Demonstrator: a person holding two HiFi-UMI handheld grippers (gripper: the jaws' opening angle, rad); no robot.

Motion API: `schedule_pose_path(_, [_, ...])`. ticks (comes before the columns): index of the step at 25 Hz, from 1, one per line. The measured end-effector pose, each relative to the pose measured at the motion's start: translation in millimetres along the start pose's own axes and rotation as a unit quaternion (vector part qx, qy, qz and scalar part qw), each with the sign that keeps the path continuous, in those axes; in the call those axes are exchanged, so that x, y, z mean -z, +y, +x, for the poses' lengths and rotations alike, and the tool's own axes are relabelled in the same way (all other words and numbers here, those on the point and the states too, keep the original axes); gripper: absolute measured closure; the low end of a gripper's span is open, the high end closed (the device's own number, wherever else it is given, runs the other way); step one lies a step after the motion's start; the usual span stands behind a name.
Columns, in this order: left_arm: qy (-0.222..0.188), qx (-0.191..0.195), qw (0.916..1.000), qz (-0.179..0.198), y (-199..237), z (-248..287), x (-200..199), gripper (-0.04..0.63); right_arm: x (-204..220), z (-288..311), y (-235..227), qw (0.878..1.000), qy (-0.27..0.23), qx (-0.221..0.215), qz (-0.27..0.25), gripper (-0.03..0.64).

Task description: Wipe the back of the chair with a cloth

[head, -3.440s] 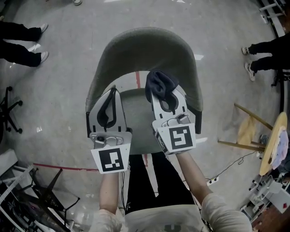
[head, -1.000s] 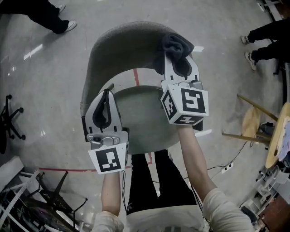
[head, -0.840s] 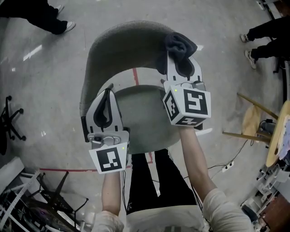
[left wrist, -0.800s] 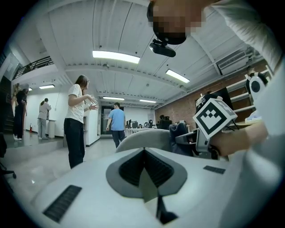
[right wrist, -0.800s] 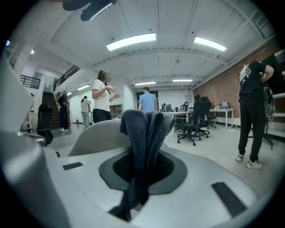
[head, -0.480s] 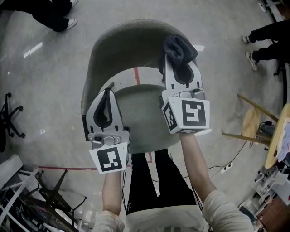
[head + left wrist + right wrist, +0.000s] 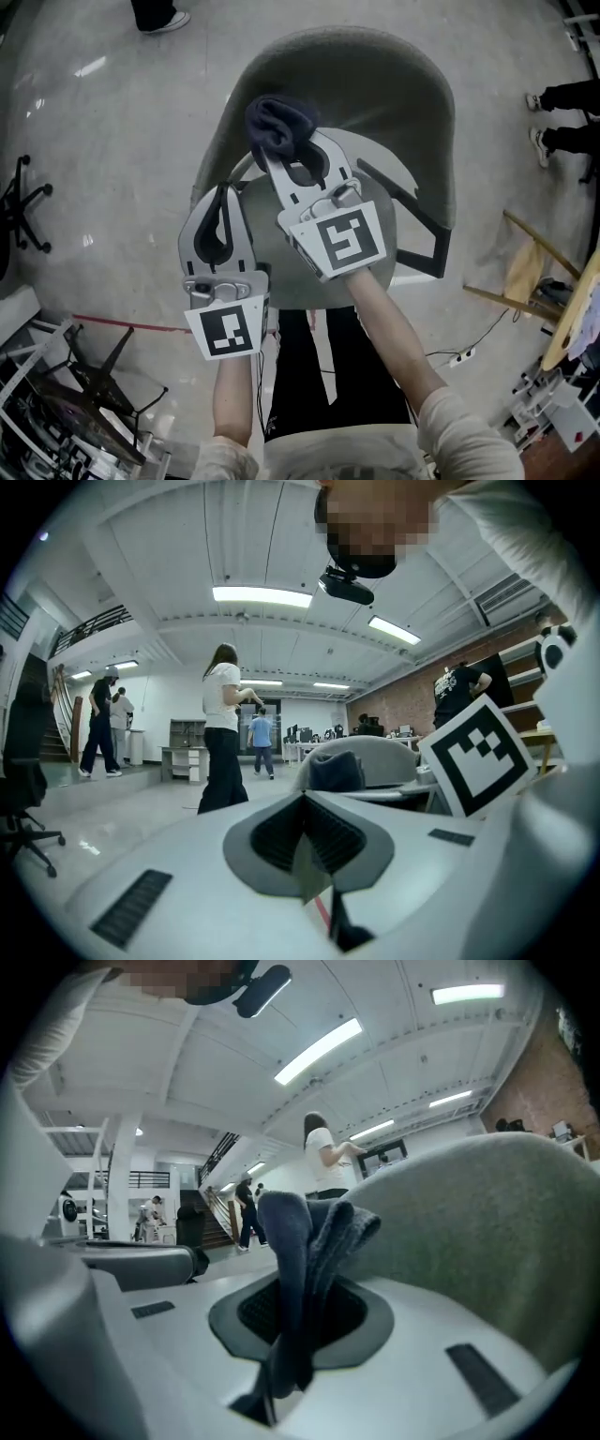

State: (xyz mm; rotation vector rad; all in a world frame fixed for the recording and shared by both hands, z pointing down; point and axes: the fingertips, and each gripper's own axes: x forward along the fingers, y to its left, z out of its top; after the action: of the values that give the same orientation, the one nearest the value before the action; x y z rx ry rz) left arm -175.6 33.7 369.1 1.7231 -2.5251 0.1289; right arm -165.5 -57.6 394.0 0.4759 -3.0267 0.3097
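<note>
the right gripper [image 7: 286, 1340] is found with its jaws closed on a dark blue cloth [image 7: 302, 1232], which is bunched above the tips and hangs down between them. in the head view the cloth is seen at upper centre, over the left inner part of the grey chair back [image 7: 384, 80]. the left gripper [image 7: 223, 193] is held lower left, over the seat's left edge, jaws together with nothing between them. a wooden stool [image 7: 517, 272] is noted at the right edge.
</note>
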Motion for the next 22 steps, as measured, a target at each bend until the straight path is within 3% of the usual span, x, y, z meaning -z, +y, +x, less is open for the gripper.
schedule_pose_path(4, [0.017, -0.022, 0.9996, -0.01, 17, -7, 10, 0.583, 10, 22, 32, 0.998, 0.013, -0.054, -0.023, 0.558])
schedule_pose_path(7, [0.02, -0.027, 0.9994, -0.008, 24, -12, 17, 0.583, 19, 30, 44, 0.997, 0.027, -0.071, -0.034, 0.558])
schedule_pose_path(18, [0.025, -0.018, 0.9995, -0.002, 20, -1, 19, 0.583, 21, 40, 28, 0.996, 0.042, -0.059, -0.05, 0.558])
schedule_pose_path(22, [0.027, -0.009, 0.9995, -0.011, 6, 6, 19, 0.583, 27, 35, 10, 0.998, 0.044, -0.029, -0.038, 0.558])
